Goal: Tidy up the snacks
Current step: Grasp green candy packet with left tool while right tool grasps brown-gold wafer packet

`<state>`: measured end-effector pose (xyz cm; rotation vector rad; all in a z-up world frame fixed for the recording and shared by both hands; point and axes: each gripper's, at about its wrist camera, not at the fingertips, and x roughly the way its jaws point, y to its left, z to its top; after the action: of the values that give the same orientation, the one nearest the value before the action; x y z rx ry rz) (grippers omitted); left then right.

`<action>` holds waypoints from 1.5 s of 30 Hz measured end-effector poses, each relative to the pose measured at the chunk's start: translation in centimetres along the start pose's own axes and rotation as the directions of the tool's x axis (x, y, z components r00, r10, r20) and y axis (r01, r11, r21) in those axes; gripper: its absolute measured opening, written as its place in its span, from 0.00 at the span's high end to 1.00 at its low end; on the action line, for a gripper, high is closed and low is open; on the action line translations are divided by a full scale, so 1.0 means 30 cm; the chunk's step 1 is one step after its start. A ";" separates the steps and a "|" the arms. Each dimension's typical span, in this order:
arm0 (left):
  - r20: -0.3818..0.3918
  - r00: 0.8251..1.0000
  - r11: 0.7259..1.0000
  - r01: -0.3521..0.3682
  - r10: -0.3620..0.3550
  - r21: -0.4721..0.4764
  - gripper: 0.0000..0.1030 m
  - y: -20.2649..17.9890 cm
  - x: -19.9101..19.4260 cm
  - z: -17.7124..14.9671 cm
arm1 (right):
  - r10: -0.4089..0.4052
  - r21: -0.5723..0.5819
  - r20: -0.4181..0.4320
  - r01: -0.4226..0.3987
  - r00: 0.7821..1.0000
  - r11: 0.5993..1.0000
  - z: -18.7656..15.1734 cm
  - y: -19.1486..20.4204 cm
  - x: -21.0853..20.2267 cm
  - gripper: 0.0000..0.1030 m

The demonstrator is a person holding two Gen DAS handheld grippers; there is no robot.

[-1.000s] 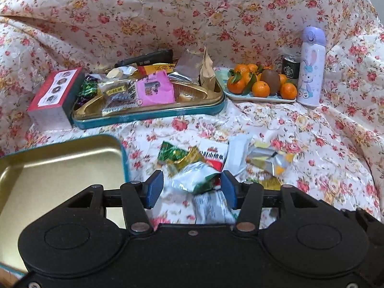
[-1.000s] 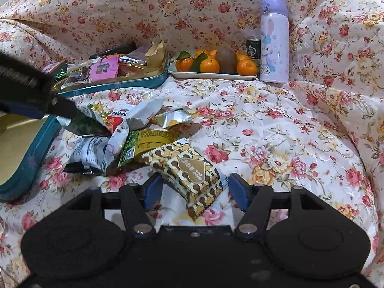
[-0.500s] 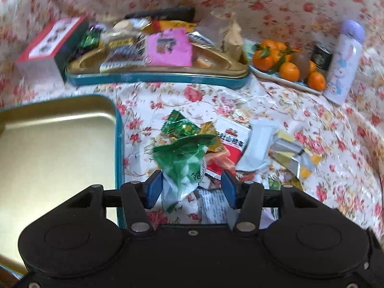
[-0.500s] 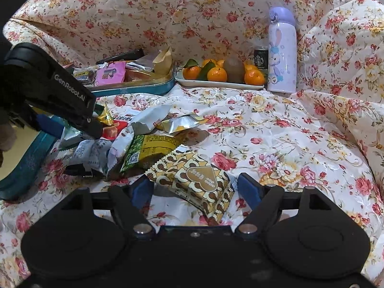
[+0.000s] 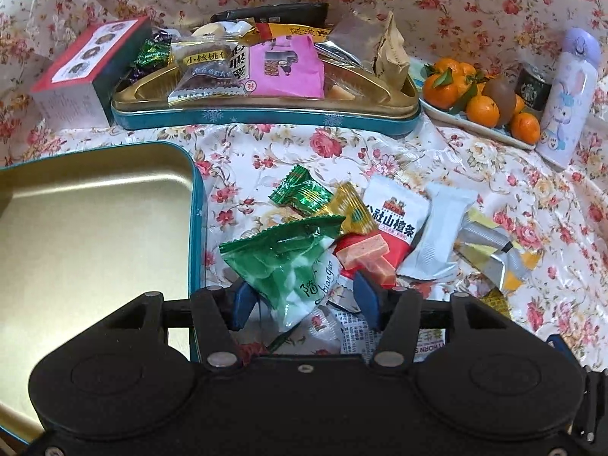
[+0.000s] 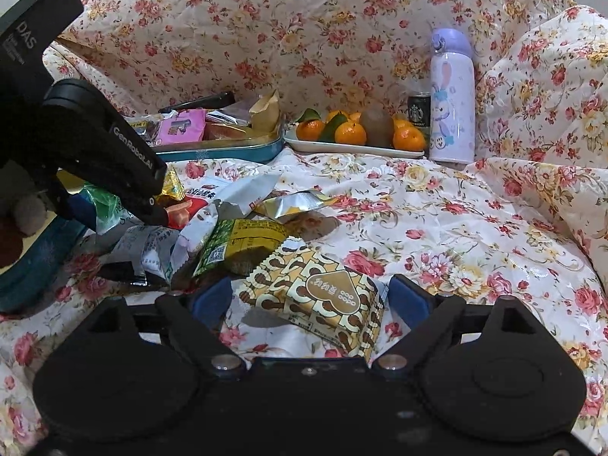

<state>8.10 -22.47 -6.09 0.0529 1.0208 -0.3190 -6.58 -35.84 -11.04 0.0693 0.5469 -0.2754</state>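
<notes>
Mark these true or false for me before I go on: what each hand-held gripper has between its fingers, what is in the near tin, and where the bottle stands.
1. The left hand-held gripper has a green snack packet between its fingers. True.
2. The right hand-held gripper is shut tight on the brown patterned packet. False: its jaws are opening, and the packet lies between them.
3. The near gold tin is full of snacks. False: no snack shows in it.
4. The far tin holds a pink packet. True.
5. The purple bottle lies on its side. False: it stands upright beside the fruit plate.
</notes>
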 end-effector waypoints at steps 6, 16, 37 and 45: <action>0.006 1.000 1.000 -0.009 0.009 0.013 0.41 -0.008 0.006 -0.004 | -0.007 0.001 -0.006 0.007 1.000 1.000 0.007 0.001 -0.006 0.10; 0.005 1.000 1.000 -0.029 0.029 0.005 0.52 0.003 0.003 -0.002 | -0.035 0.053 -0.076 0.039 0.996 0.998 0.007 -0.029 -0.080 0.34; 0.042 0.993 0.994 0.107 -0.106 -0.010 0.55 0.051 -0.206 0.019 | -0.048 0.113 -0.107 0.060 0.993 0.992 0.002 -0.044 -0.128 0.35; 0.100 0.989 0.994 0.109 -0.106 -0.026 0.55 0.164 -0.327 -0.007 | -0.077 0.090 -0.079 0.084 0.994 0.992 0.033 -0.016 -0.154 0.42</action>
<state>4.63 -15.41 1.56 -0.0462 0.9327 -0.4003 -10.01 -35.32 -7.79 0.1489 0.6129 -0.3787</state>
